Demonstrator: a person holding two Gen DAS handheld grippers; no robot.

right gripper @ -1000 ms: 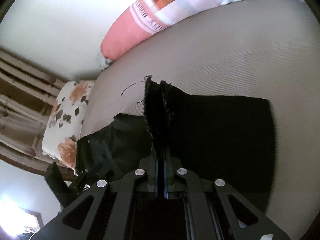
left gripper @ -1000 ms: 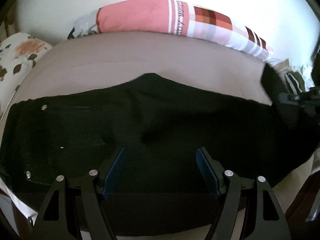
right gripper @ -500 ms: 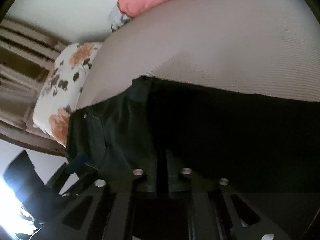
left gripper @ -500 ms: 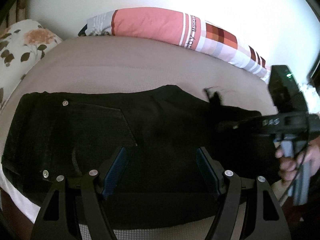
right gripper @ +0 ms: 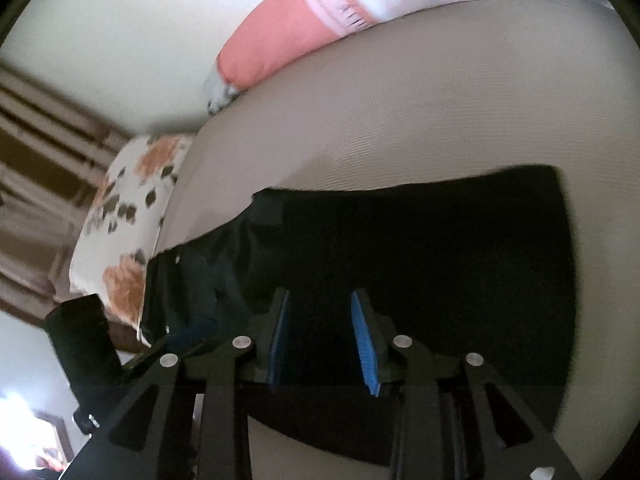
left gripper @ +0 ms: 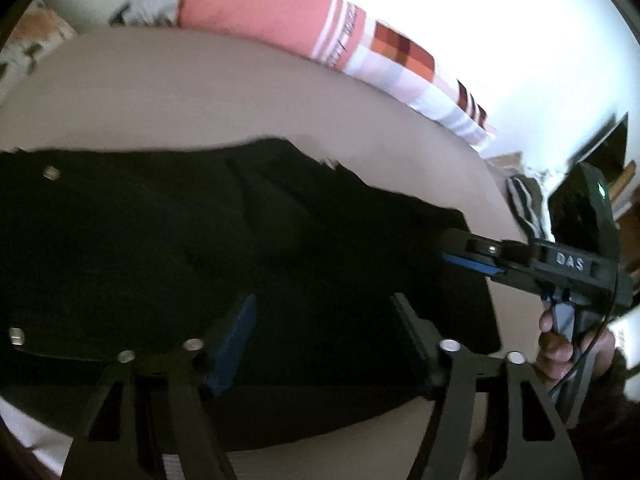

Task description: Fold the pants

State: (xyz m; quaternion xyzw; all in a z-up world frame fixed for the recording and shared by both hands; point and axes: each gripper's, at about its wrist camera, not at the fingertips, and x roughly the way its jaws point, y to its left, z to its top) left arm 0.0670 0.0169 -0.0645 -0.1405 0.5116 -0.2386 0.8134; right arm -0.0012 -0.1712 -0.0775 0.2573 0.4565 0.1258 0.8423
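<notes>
Pants (left gripper: 248, 248): black cloth, matt, heavy weave; small bright metal rivets (left gripper: 51, 172) at the pocket corners. Frayed threads along one far edge.

Bed (right gripper: 420, 112) cover: beige cloth, fine ribbed texture, matt.

Long pillow (left gripper: 280, 24): smooth printed cloth, salmon and white with checked patches. Floral pillow (right gripper: 132, 216): white printed cloth, matt.

Left tongs (left gripper: 324, 344): black matt plastic arms, shiny round metal screw heads, blue ribbed pads (left gripper: 236, 344) that look rubbery. Right tongs (right gripper: 322, 336): same black plastic, same blue ribbed pads (right gripper: 364, 348); seen from the left camera, its body bears raised moulded letters.

Wall (right gripper: 100, 28): smooth, matt, off-white.
</notes>
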